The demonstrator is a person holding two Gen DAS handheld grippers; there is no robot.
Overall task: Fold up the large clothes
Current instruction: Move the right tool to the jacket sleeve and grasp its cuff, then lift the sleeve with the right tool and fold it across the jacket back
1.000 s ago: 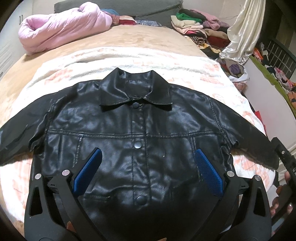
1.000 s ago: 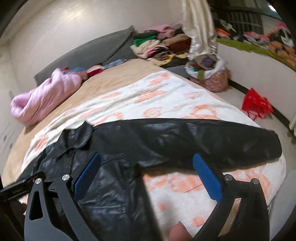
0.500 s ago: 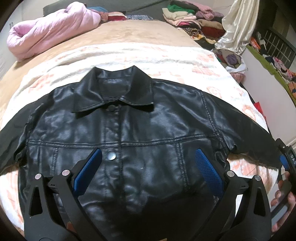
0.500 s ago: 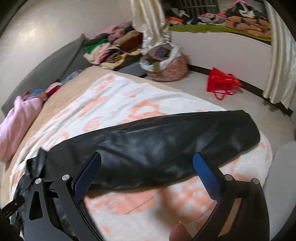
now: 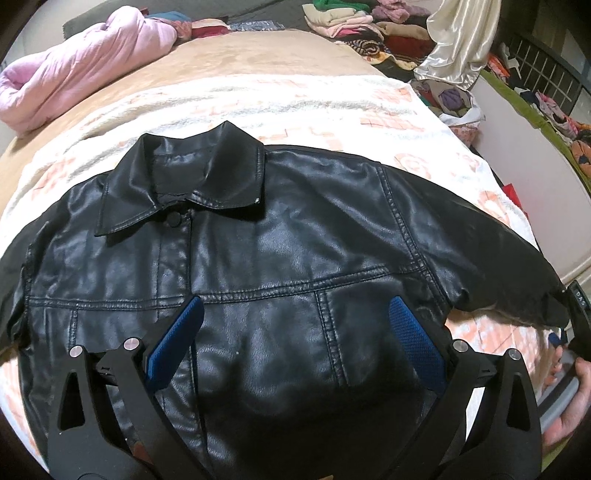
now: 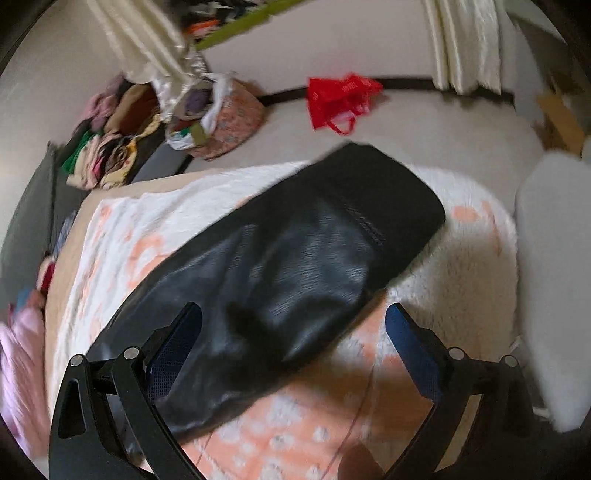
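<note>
A black leather jacket lies flat, front up and buttoned, on a white and orange blanket on the bed. Both sleeves are spread out sideways. My left gripper is open and empty above the jacket's lower right chest. My right gripper is open and empty just above the jacket's right sleeve, whose cuff points toward the bed corner. In the left wrist view, the right gripper's body shows at the right edge by the cuff.
A pink quilt lies at the bed's far left. Stacked folded clothes sit at the far right. On the floor are a bag of clothes and a red bag. The bed edge runs close to the cuff.
The left gripper has shifted right across the jacket's chest. The right gripper has swung right and down along the sleeve, so it now looks over the cuff end. Both stayed open.
</note>
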